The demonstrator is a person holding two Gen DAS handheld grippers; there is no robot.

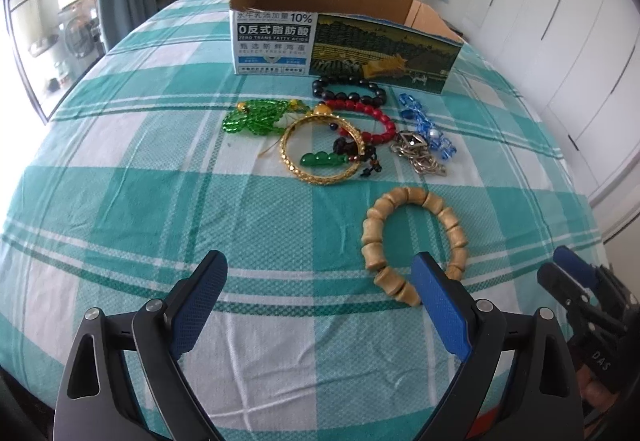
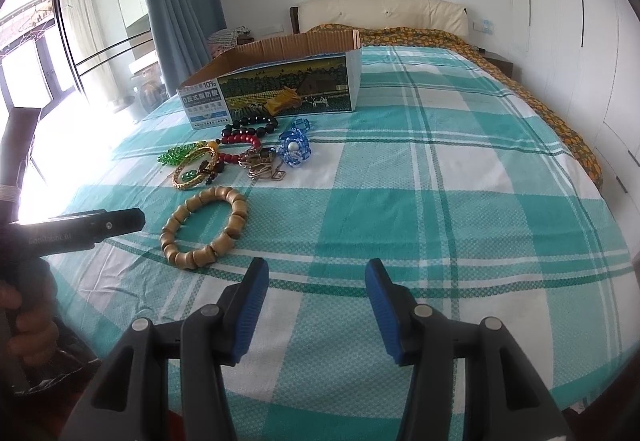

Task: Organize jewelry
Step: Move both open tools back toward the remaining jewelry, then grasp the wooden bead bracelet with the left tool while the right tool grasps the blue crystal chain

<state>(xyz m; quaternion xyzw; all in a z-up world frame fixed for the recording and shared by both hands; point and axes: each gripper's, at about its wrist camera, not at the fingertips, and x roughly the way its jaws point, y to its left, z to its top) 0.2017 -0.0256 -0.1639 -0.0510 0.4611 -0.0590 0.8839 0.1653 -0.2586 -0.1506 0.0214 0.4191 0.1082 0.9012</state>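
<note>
Jewelry sits mid-bed on the teal-and-white plaid bedsheet [image 2: 440,201], all of it short of the box. Your left tool [image 1: 320,281] has its blue ribbed pads apart, nothing between them; its right pad overlaps the wooden bead bracelet [image 1: 412,241] in view, contact not clear. Your right tool [image 2: 318,293] is also spread and empty, over bare sheet, wide free cloth to its right. Right view alone shows that open side, the bed's far right edge and the headboard [image 2: 380,13]; left view alone gives the cluster in detail. Beyond the chunky wood beads: gold bangle [image 1: 324,149], green glass beads [image 1: 256,117], red beads [image 1: 372,117], silvery metal links [image 1: 420,155], blue faceted crystals [image 1: 428,125], black beads [image 1: 352,91]. Farthest: open cardboard box [image 1: 344,41], corrugated walls, printed front.
</note>
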